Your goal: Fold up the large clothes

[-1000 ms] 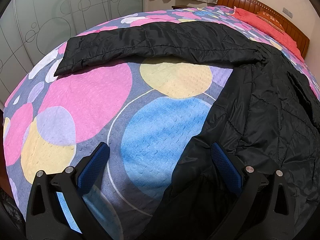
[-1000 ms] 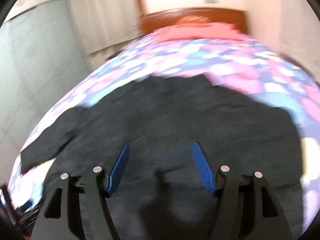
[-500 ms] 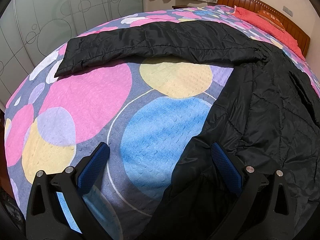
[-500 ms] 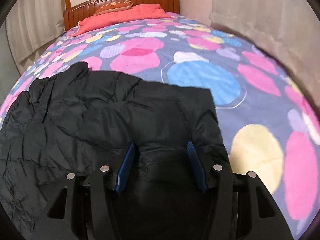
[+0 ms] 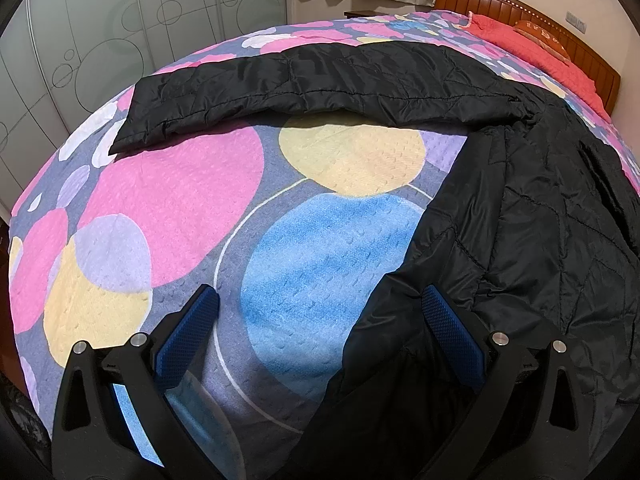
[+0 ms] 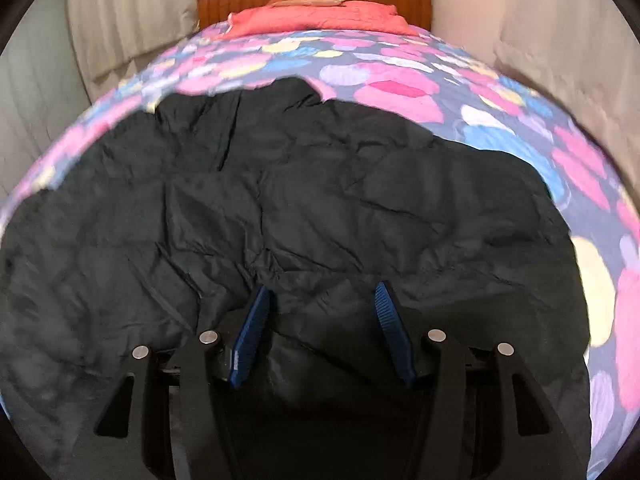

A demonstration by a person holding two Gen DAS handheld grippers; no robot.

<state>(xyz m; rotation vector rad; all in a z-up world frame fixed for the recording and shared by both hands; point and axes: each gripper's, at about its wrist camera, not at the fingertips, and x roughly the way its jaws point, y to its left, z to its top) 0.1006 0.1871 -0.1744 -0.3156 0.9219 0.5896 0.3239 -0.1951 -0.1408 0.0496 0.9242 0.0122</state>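
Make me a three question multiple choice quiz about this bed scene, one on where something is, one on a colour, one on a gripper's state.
1. Where does the jacket's sleeve lie?
A. stretched out sideways across the bedspread
B. folded over the jacket body
C. hanging off the bed

2. What colour are the finger pads of the left hand-held gripper?
A. red
B. blue
C. yellow

3. How does the left hand-held gripper stand?
A. shut on the pillow
B. shut on the sleeve cuff
C. open, jaws wide apart

Answers:
1. A, the sleeve runs flat across the patterned bedspread, away from the black jacket body.
2. B, both pads show blue textured faces.
3. C, bedspread and jacket hem show in the wide gap between its fingers, with nothing pinched.
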